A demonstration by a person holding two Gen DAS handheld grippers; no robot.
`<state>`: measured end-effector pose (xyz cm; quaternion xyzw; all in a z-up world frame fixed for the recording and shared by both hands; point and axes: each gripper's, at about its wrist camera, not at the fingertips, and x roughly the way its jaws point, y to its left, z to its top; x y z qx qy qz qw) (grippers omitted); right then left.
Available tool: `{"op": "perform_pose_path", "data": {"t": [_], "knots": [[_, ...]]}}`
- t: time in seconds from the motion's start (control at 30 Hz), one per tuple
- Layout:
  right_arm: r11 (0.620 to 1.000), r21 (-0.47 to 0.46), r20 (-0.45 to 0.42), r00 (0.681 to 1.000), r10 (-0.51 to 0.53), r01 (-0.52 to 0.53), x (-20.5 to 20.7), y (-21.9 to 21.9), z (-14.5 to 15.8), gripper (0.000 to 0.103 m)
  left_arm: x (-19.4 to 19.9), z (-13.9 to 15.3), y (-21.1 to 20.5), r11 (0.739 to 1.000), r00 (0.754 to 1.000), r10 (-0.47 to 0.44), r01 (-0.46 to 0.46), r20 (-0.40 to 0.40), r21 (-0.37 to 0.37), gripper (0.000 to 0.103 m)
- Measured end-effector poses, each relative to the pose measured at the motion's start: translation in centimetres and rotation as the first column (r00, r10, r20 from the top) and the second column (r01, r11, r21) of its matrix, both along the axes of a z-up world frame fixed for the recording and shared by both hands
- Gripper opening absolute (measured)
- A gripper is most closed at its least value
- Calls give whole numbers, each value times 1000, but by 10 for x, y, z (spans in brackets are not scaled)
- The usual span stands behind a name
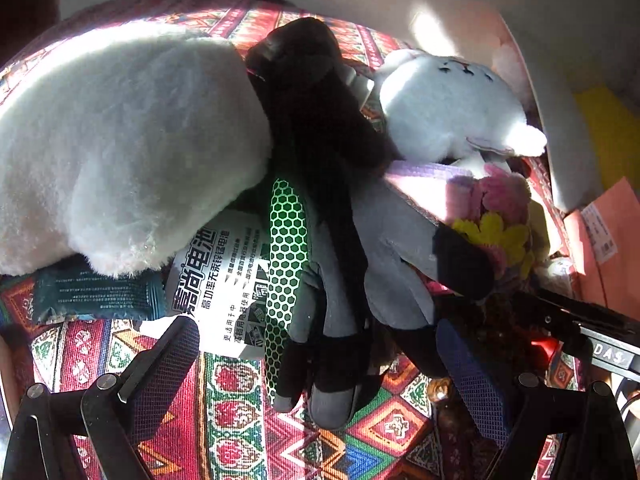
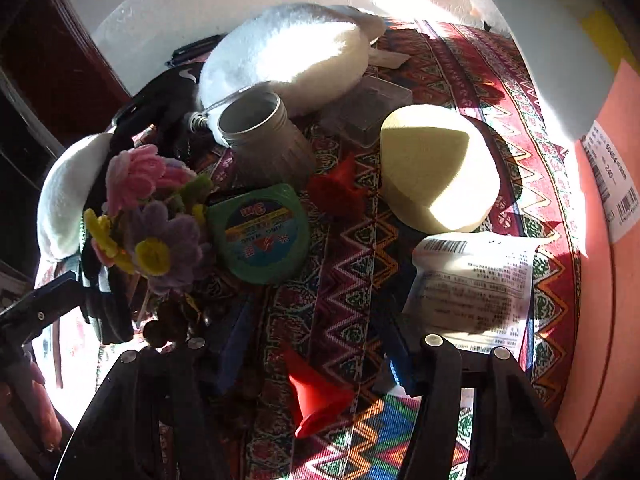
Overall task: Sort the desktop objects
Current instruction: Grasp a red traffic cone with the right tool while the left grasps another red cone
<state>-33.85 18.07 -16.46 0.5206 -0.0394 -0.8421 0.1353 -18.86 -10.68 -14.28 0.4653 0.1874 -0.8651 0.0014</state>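
The left tool (image 1: 320, 364) is held low over the bench (image 1: 224, 420), its fingers spread apart, and the fingertips of a grey and black glove (image 1: 344, 272) lie between them without being gripped. A battery pack (image 1: 232, 280) and a white plush toy (image 1: 120, 148) lie just beyond. The right tool (image 2: 316, 356) also points forward with fingers apart; a red funnel (image 2: 316, 396) sits between them, a green tape measure (image 2: 260, 232) ahead.
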Motion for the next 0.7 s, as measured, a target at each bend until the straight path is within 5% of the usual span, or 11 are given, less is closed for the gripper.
{"op": "perform_pose_path", "data": {"t": [0.27,0.47,0.7], "knots": [[992,72,-51,993,110,-106,-15,-20,-2,73,-16,-11,-12,999,999,16,-18,32,51,98],[996,35,86,993,79,-82,8,13,8,73,-8,-2,-7,998,999,6,-9,53,65,98],[977,126,114,981,157,-171,42,26,-1,66,17,21,54,981,982,-187,185,-31,-54,98]]}}
